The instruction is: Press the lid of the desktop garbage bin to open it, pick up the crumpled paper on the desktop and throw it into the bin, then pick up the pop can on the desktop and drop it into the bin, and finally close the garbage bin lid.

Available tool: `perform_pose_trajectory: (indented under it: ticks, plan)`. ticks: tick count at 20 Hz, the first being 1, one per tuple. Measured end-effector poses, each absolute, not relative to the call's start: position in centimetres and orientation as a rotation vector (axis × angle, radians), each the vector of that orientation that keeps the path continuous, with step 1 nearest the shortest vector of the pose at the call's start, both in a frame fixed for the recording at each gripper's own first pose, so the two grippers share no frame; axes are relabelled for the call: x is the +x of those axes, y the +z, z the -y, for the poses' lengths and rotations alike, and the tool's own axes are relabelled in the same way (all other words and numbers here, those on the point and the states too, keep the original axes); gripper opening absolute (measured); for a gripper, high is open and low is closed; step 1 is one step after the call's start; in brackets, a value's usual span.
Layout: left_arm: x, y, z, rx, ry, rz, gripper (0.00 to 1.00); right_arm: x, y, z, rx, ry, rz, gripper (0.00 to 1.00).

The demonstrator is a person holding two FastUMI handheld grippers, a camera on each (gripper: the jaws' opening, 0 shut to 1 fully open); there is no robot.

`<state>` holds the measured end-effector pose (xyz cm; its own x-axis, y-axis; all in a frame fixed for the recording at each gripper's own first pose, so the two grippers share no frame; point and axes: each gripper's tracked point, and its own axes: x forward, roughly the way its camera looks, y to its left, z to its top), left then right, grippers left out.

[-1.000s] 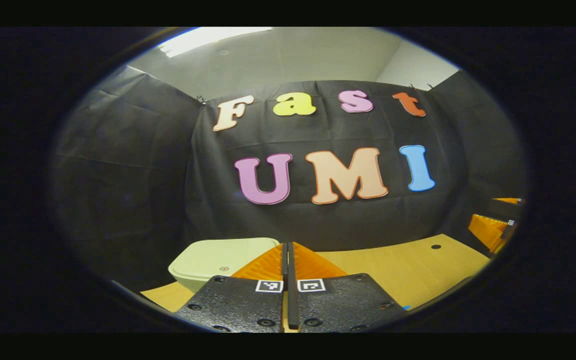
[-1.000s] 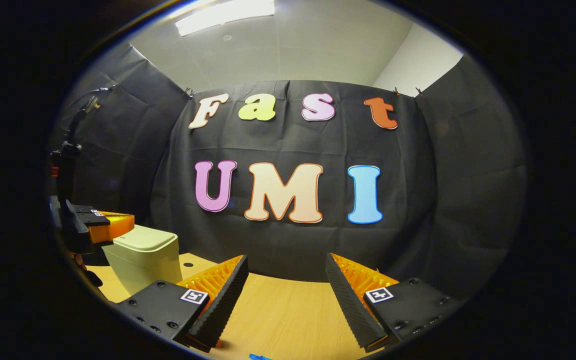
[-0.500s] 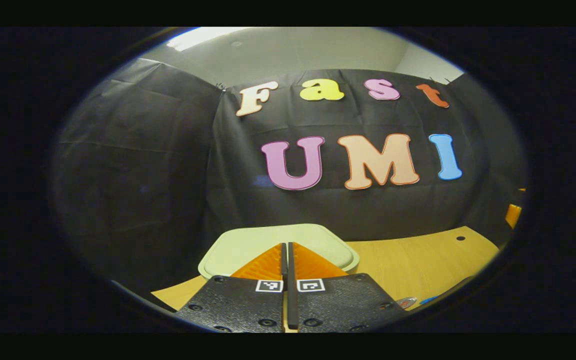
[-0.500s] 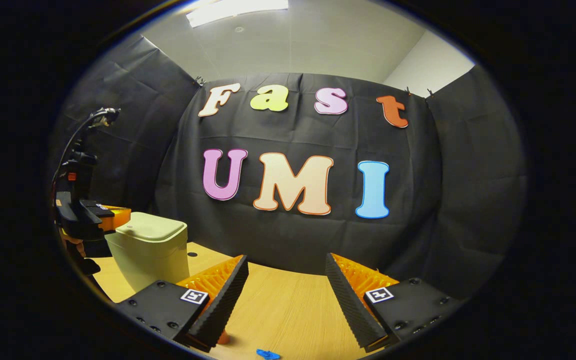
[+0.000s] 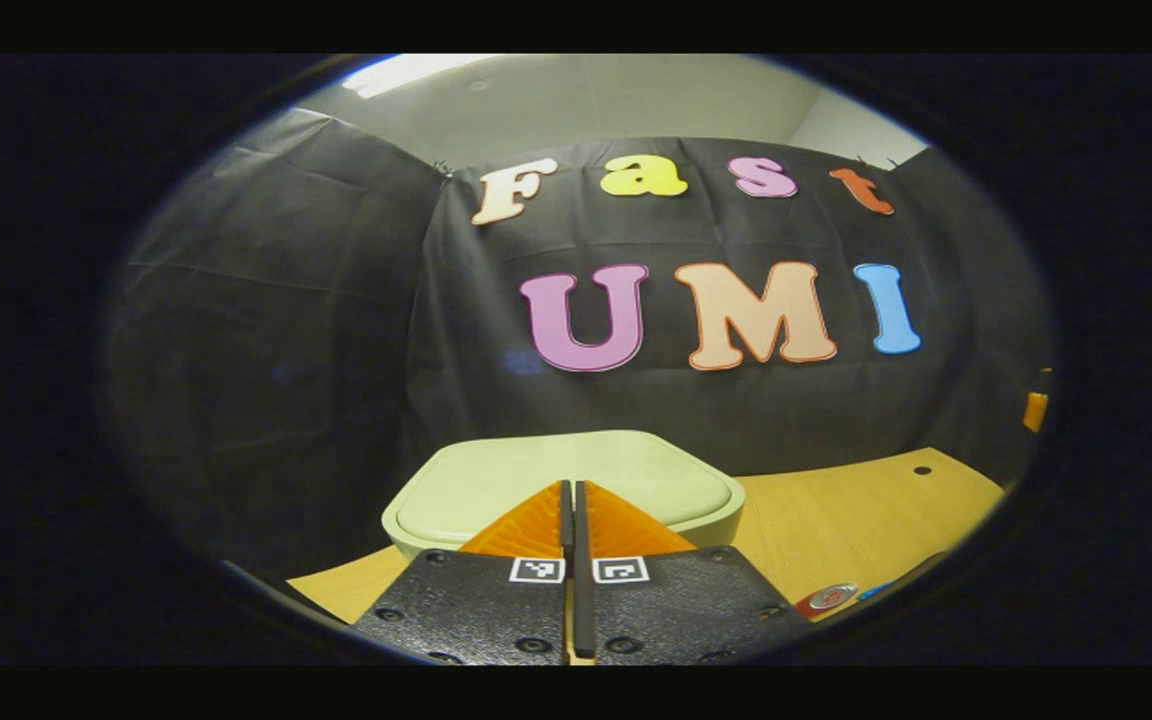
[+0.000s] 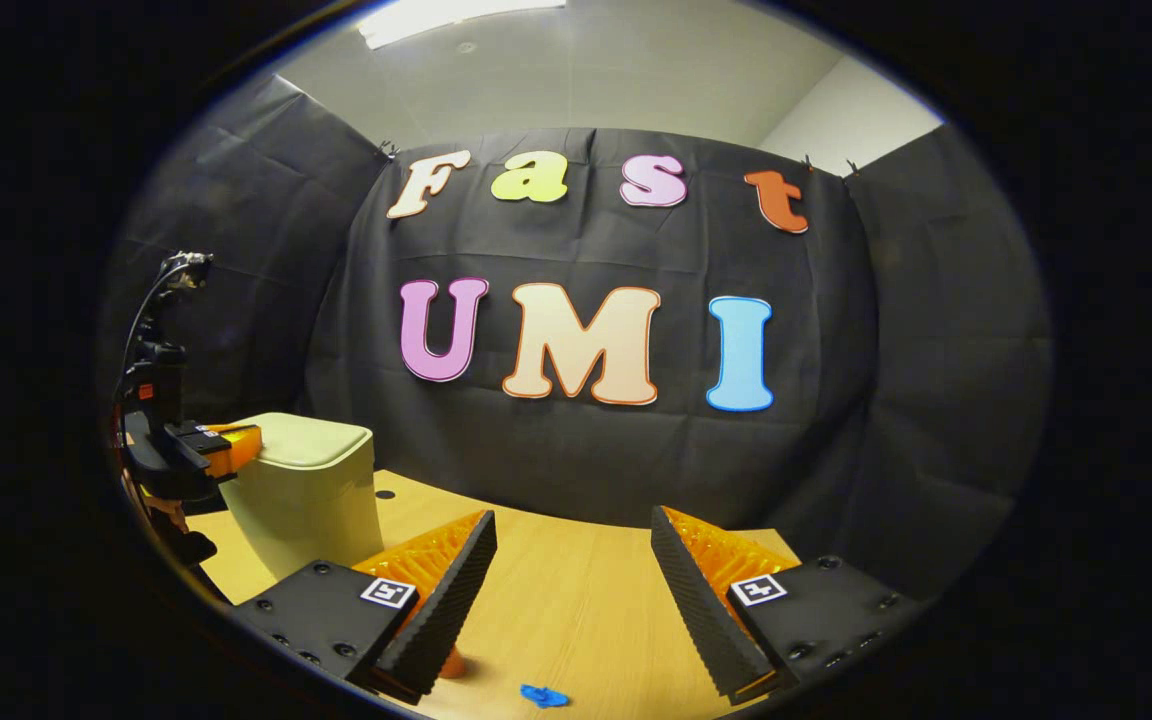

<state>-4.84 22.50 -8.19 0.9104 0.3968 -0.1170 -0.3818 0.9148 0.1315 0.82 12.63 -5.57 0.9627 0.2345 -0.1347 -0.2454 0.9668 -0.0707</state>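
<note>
Left gripper view: we are holding our left gripper (image 5: 572,500) with fingers pressed together just over the bin lid (image 5: 496,480), which is sitting closed on the surface (image 5: 856,510). Our right gripper (image 6: 573,560) is waiting spread apart, farther away.

The garbage bin (image 6: 308,500) is a pale green box with rounded corners, standing upright on the desk (image 6: 576,600). Its lid (image 5: 566,480) lies flat and closed. A pop can's (image 5: 829,598) silver top shows at the desk's near edge.
</note>
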Motion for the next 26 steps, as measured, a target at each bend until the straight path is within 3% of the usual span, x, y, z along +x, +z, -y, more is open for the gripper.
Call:
perform_pose_trajectory:
  ticks: [4,8,10,13,14,15,19,21,22,26]
  plan:
    - [-5.0,-3.7,-21.2,0.14,0.417,-0.065,0.0,1.9,-6.0,-12.2,-0.079,0.285,-0.138,0.98]
    - [-5.0,-1.3,-18.4,0.103,0.358,-0.021,0.1,2.6,-7.4,-12.5,-0.069,0.332,-0.169,0.98]
    - [-5.1,-0.3,-17.1,0.088,0.34,0.003,0.31,3.1,-8.8,-12.5,-0.079,0.35,-0.198,1.0]
    - [-5.7,0.1,-16.2,0.118,0.339,0.005,0.74,3.7,-11.5,-12.5,-0.105,0.372,-0.252,0.98]
    - [-6.2,0.5,-15.9,0.125,0.344,0.009,0.78,3.9,-13.4,-12.6,-0.118,0.385,-0.285,0.98]
    - [-6.6,0.7,-15.7,0.126,0.351,0.015,0.75,4.1,-14.4,-12.8,-0.126,0.396,-0.304,0.98]
    - [-8.1,1.7,-15.4,0.135,0.378,0.026,0.97,4.3,-19.7,-13.0,-0.19,0.427,-0.377,0.98]
    - [-8.8,2.1,-15.5,0.15,0.392,0.026,0.99,4.2,-22.5,-13.2,-0.213,0.445,-0.429,0.99]
    - [-9.4,2.5,-15.7,0.159,0.41,0.032,0.94,4.1,-24.7,-13.2,-0.226,0.455,-0.468,0.98]
    - [-10.5,3.9,-16.4,0.205,0.451,0.051,0.94,4.0,-30.4,-12.7,-0.31,0.458,-0.583,1.0]
